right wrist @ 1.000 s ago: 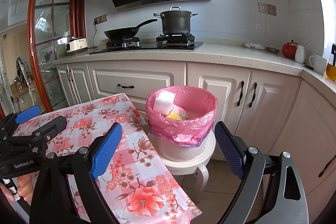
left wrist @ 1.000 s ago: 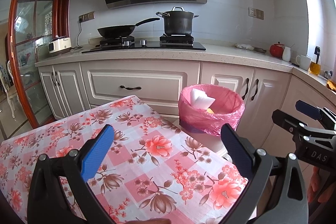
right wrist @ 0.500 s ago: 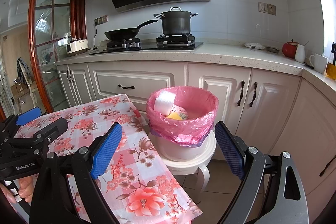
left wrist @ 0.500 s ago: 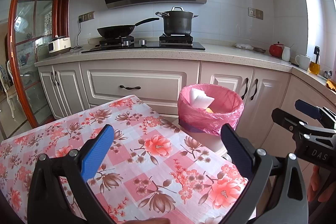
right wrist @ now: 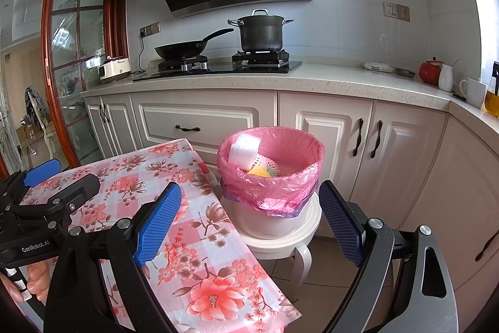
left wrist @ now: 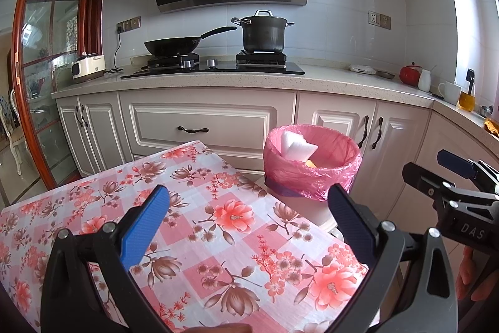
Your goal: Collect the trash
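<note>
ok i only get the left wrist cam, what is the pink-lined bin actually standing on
observer: A round white stool. The bin is a white tub resting on its seat.
operator: and whats in it besides the white foam
observer: A yellow piece and a white mesh sleeve, both beside the foam roll.
operator: right gripper carrying anything
observer: No. The right gripper is open, with nothing between its fingers.

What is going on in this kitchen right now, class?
A person holds two grippers above the floral tablecloth, and both the left gripper and right gripper are open and empty. The pink-lined bin on a white stool already holds white foam and something yellow. No trash shows on the cloth.
</note>
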A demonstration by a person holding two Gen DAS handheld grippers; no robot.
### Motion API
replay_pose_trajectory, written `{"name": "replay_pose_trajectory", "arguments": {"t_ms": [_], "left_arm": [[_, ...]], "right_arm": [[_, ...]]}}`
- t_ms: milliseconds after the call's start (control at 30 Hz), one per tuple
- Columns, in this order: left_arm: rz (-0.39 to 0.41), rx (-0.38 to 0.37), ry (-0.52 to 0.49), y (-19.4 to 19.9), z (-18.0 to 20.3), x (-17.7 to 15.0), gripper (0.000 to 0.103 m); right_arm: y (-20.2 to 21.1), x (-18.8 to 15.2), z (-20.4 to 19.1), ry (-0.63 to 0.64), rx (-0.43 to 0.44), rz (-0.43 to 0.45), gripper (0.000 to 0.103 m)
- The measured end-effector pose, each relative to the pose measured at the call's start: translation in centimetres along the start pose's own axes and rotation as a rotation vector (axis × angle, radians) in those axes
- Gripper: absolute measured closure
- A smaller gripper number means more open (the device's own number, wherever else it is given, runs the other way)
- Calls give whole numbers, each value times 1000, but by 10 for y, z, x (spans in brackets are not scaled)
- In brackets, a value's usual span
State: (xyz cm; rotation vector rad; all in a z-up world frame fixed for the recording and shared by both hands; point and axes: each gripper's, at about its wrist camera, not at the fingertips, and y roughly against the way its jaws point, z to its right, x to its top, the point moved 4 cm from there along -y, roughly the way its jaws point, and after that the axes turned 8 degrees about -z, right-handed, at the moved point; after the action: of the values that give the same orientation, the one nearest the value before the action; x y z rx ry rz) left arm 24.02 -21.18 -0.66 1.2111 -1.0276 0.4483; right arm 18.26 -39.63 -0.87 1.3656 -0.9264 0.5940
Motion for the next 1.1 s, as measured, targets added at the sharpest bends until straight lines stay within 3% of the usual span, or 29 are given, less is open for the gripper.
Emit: {"name": "replay_pose_trajectory", "arguments": {"t_ms": [567, 733, 1100], "left_arm": [[17, -2, -3, 5, 3, 3, 5], [4, -32, -3, 1, 5, 4, 5], [-7, -5, 0, -1, -1, 0, 5]], "right_arm": [[2, 0, -1, 2, 11, 5, 19], [1, 0, 0, 2, 10, 4, 19], [3, 3, -1, 10, 12, 4, 19]]}}
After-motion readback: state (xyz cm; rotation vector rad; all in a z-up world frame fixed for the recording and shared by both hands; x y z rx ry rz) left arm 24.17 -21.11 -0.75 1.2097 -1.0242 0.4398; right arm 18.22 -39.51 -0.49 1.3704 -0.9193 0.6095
